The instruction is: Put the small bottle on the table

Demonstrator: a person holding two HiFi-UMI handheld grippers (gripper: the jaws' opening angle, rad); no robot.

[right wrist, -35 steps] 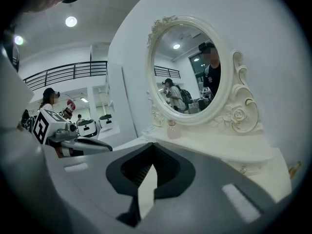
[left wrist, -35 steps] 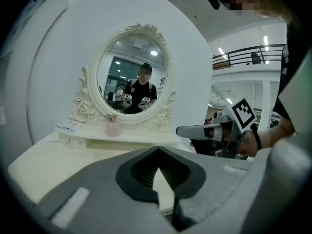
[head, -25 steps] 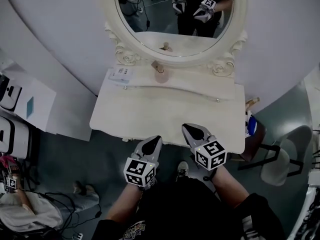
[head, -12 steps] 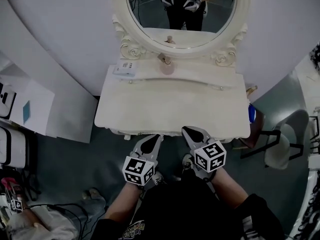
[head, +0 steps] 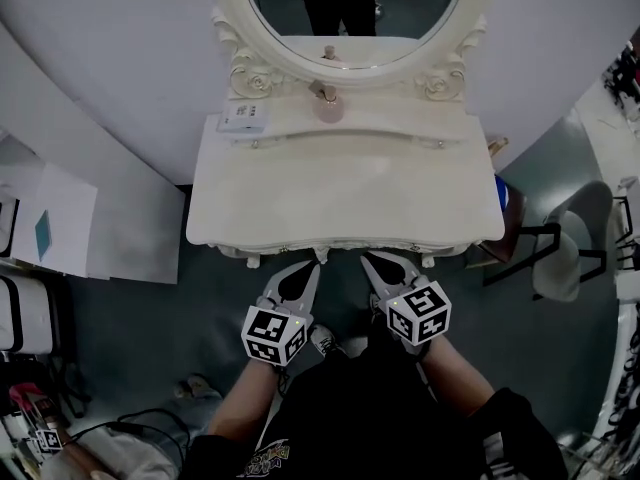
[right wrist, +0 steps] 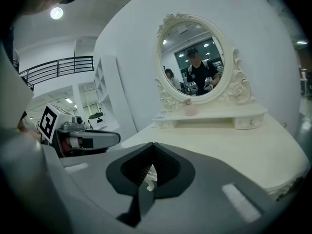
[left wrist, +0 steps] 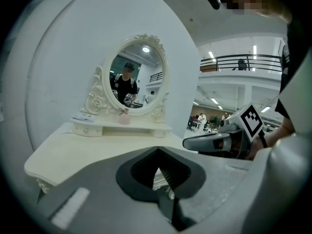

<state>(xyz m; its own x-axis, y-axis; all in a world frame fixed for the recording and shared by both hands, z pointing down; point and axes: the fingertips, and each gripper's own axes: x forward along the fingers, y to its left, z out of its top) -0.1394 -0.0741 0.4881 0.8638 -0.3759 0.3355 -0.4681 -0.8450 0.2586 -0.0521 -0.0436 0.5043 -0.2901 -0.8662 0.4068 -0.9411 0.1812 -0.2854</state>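
Vanity table: small bottle on rear shelf.

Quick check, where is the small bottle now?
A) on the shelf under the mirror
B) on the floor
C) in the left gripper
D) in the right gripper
A: the bottle stands on the shelf under the mirror; left gripper and right gripper are shut, empty.

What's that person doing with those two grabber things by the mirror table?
A person holds a left gripper and a right gripper, both shut and empty, just in front of a white dressing table. The small pink bottle stands on the shelf under the mirror, untouched.
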